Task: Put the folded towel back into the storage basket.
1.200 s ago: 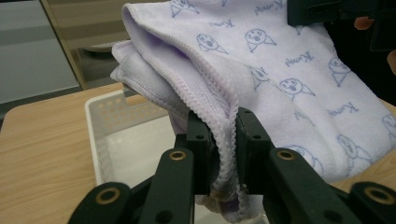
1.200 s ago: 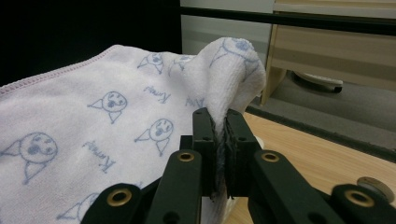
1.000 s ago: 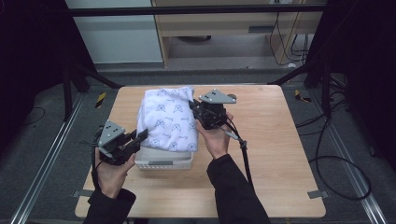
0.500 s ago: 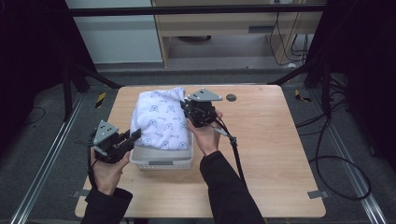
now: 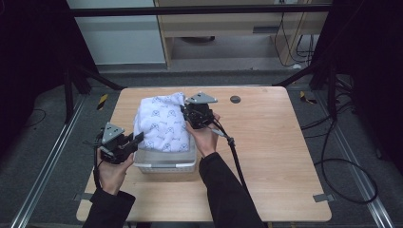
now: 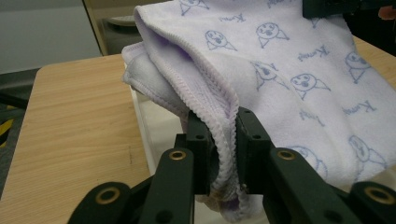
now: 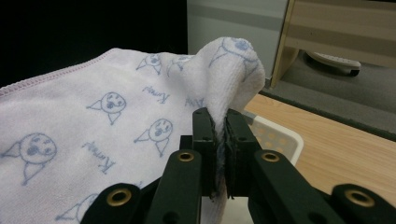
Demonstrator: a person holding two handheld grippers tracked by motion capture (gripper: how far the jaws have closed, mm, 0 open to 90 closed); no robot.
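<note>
item: towel (image 5: 161,126) draping over white basket (image 5: 166,164) on worktop (image 5: 275,152) | left gripper (image 6: 223,154) pinching hemmed edge | right gripper (image 7: 219,154) clamping bunched corner | handling: soft, light, limp, sagging; hems gripping best

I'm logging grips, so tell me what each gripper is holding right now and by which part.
Both hold the printed towel: the left gripper pinches its stitched hem, the right gripper a bunched fold, over the white basket.
</note>
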